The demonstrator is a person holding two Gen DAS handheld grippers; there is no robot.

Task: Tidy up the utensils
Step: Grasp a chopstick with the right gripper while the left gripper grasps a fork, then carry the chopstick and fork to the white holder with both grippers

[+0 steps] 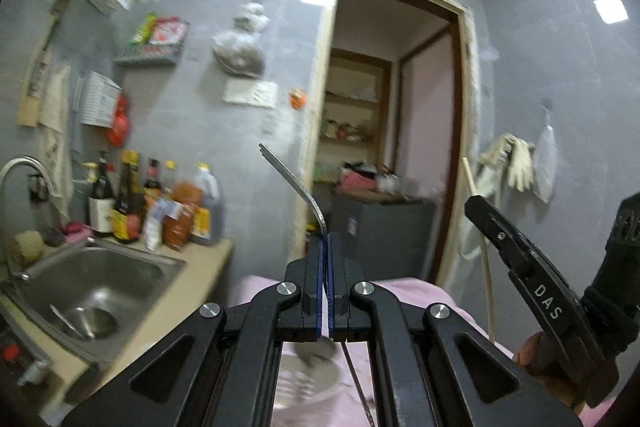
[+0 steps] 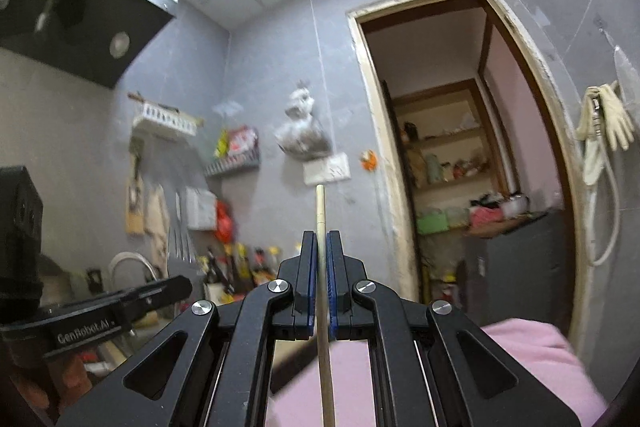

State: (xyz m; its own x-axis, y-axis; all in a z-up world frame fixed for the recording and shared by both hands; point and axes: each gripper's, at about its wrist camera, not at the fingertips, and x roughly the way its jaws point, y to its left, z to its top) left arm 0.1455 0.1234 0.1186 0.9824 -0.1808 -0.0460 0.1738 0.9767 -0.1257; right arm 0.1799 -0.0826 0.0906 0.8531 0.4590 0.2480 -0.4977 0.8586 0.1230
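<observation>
Left gripper [image 1: 325,247] is clamping a fork [image 1: 298,185], right gripper [image 2: 320,247] a chopstick [image 2: 320,211]; thin handles risk slipping mid-air.

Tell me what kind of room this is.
Most likely a small home kitchen: a stainless steel sink with a faucet, sauce and oil bottles on the counter, and a black range hood overhead.

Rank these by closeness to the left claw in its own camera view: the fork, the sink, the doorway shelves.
1. Fork: clamped in the left claw, sticking up.
2. Sink: lower left, on the counter.
3. Doorway shelves: far back, through the door.
</observation>
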